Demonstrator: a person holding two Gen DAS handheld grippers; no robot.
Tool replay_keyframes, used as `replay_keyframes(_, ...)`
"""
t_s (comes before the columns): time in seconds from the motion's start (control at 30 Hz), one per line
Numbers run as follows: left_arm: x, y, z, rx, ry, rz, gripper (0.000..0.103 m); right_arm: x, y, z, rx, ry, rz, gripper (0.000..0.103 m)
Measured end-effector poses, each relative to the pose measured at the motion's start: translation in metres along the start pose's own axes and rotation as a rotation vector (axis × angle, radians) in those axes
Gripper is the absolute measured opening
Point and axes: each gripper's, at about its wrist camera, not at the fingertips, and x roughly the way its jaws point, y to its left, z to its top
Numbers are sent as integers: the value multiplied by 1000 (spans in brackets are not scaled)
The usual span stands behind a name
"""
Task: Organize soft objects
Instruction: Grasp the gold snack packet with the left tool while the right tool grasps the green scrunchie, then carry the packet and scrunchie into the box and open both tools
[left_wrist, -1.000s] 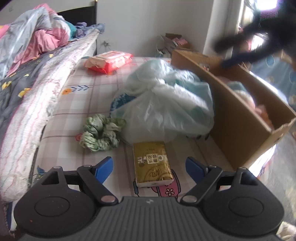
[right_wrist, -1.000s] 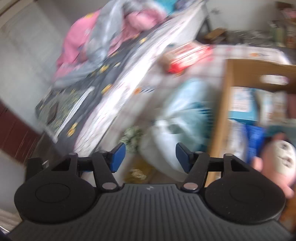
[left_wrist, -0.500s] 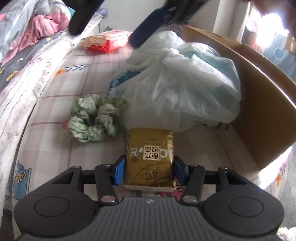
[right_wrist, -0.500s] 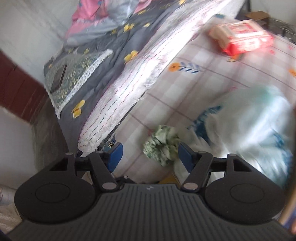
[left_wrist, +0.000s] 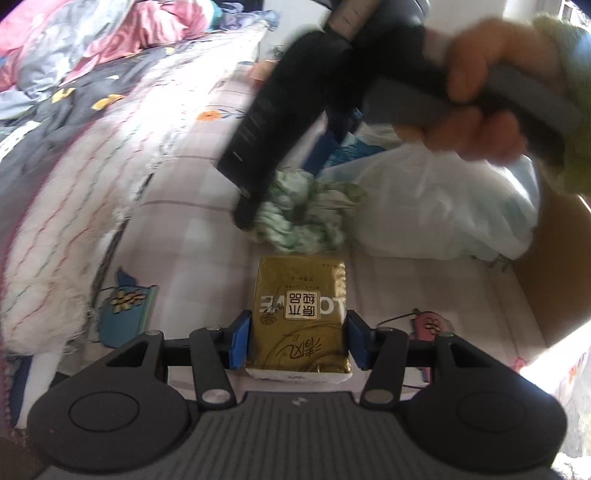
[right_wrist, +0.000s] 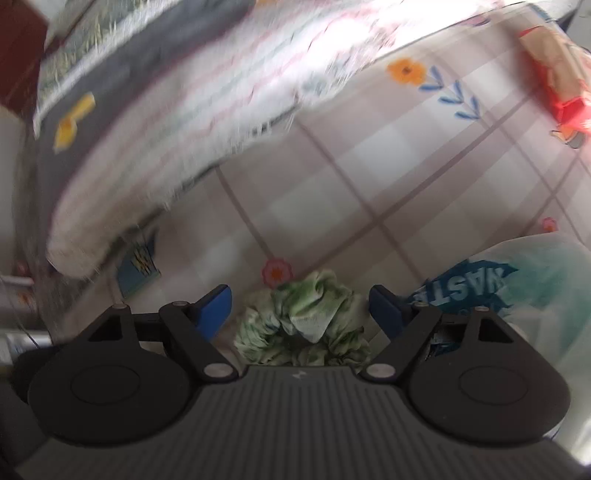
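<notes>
The gold tissue pack (left_wrist: 300, 317) lies on the bed (left_wrist: 207, 236), pinched between the left gripper's (left_wrist: 299, 341) fingers, which have just closed on it. The right gripper's (right_wrist: 300, 308) fingers, just opening, straddle the green scrunchie (right_wrist: 303, 319) without touching it.

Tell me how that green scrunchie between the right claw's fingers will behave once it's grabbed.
The green scrunchie is gathered, crumpled fabric, so it will probably squash flat and hang limp from the right claw. It looks light for its bulk and unlikely to roll. The claw's jaws, which have just been opening, stand wide on either side without touching it; they likely need to close far before gripping.
</notes>
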Motion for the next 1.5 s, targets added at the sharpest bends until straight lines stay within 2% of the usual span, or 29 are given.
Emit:
replay_keyframes(0.1, -3, 6, -2, -6, -6, 23, 53, 3, 2, -4, -18, -18, -24, 80)
replay_keyframes(0.13, -4, 7, -3, -8, -8, 26, 53, 3, 3, -5, -28, -22, -39, 77)
replay_keyframes(0.17, -6, 8, -4, -11, -10, 29, 53, 1, 4, -6, -34, -32, -58, 67)
replay_keyframes(0.2, -7, 9, -2, -14, -12, 31, 53, 0, 3, -6, -35, -40, -70, 62)
replay_keyframes(0.27, -6, 11, -2, -22, -15, 36, 53, -4, 1, -6, -19, -44, -62, 45)
replay_keyframes(0.37, -6, 13, -2, -46, -25, 38, 53, -8, -2, -8, 2, -45, -46, 30)
replay_keyframes(0.5, -8, 16, -2, -83, -33, 41, 53, -24, 0, -12, 40, -105, -23, 26)
replay_keyframes(0.73, -24, 18, 5, -114, -77, 25, 53, -106, -11, -42, 135, -340, 68, 26)
replay_keyframes(0.83, -37, 13, 11, -99, -123, 2, 53, -156, -26, -77, 208, -449, 98, 26)
replay_keyframes(0.93, -48, 6, 21, -81, -161, -36, 53, -206, -48, -127, 290, -548, 87, 26)
replay_keyframes(1.07, -58, -10, 42, -49, -205, -102, 53, -265, -71, -211, 402, -655, 1, 27)
replay_keyframes(1.17, -69, -32, 57, -10, -250, -151, 53, -290, -86, -273, 500, -692, -72, 28)
replay_keyframes(1.33, -78, -71, 82, 57, -298, -242, 53, -287, -112, -356, 639, -639, -142, 29)
replay_keyframes(1.43, -78, -94, 92, 89, -303, -294, 53, -263, -125, -386, 680, -544, -178, 30)
replay_keyframes(1.5, -77, -110, 97, 115, -302, -323, 53, -240, -135, -398, 695, -456, -164, 32)
